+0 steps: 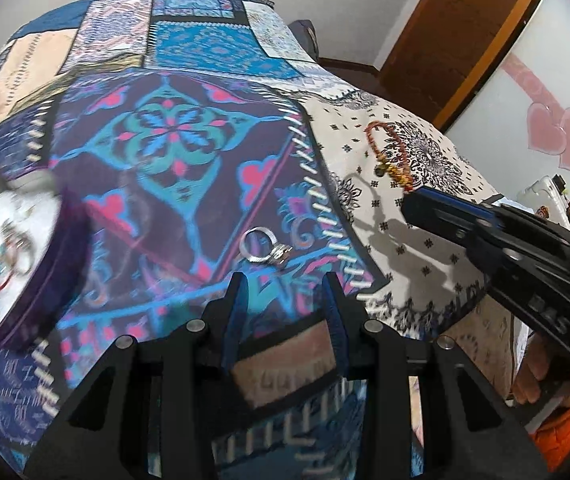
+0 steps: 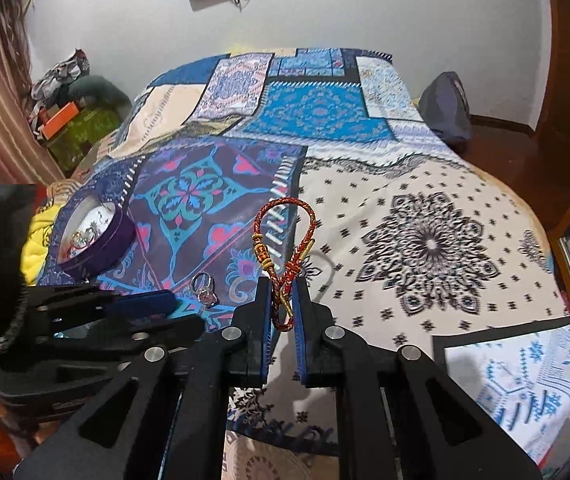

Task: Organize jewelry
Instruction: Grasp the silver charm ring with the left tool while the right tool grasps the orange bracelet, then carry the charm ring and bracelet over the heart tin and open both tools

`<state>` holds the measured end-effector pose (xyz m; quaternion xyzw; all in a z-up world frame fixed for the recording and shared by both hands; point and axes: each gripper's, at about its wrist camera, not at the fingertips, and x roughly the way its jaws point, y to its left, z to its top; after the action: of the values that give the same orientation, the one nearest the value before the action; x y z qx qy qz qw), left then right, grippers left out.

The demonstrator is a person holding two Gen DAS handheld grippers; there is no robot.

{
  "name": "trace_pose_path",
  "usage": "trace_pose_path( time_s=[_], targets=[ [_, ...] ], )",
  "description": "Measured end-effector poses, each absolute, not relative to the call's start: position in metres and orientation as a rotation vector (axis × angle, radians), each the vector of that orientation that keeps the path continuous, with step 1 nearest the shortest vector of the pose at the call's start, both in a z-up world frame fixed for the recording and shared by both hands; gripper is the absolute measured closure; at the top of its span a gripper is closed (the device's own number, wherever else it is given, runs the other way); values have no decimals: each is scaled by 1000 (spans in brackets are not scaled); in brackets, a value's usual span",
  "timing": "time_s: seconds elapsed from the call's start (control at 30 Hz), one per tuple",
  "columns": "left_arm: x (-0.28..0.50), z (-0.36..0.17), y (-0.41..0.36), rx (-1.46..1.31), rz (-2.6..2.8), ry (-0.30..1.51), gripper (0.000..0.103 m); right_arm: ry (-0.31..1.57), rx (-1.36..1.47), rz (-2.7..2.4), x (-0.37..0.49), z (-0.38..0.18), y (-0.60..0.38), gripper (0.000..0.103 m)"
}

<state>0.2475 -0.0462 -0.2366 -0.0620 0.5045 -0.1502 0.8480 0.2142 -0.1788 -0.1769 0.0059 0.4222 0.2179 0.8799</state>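
A red and gold braided bracelet (image 2: pixel 281 248) hangs in my right gripper (image 2: pixel 283 292), which is shut on its lower end and holds it above the bed; it also shows in the left wrist view (image 1: pixel 389 152), held by the right gripper (image 1: pixel 409 196). A silver ring (image 1: pixel 263 246) with a stone lies on the patterned bedspread just ahead of my open, empty left gripper (image 1: pixel 285 284). The ring also shows in the right wrist view (image 2: pixel 204 288) beside the left gripper (image 2: pixel 173 300). A purple heart-shaped box (image 2: pixel 93 236) with jewelry inside sits at the left (image 1: pixel 17 256).
The patchwork bedspread (image 2: pixel 425 240) covers the bed. A grey bag (image 2: pixel 445 108) lies at the bed's far right corner. Clutter and an orange box (image 2: pixel 59 120) stand on the floor at the left by a curtain. A wooden door (image 1: pixel 445 40) is at the right.
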Motion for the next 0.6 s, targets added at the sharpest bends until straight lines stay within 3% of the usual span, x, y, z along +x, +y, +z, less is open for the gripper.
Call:
trace_pose_path(
  time_s=[0.07,0.27,0.6],
  targets=[
    [255,-240,-50,-113,-297,1065,67,876,27,458,215,-175,-181,94],
    [267,-244,-52,-97,-259,1067,92,866,43,466,215,-174,-183,94],
    [245,-220,-29,-113,-208,1001,92,841,32,492,212,-163,-172,94]
  ],
)
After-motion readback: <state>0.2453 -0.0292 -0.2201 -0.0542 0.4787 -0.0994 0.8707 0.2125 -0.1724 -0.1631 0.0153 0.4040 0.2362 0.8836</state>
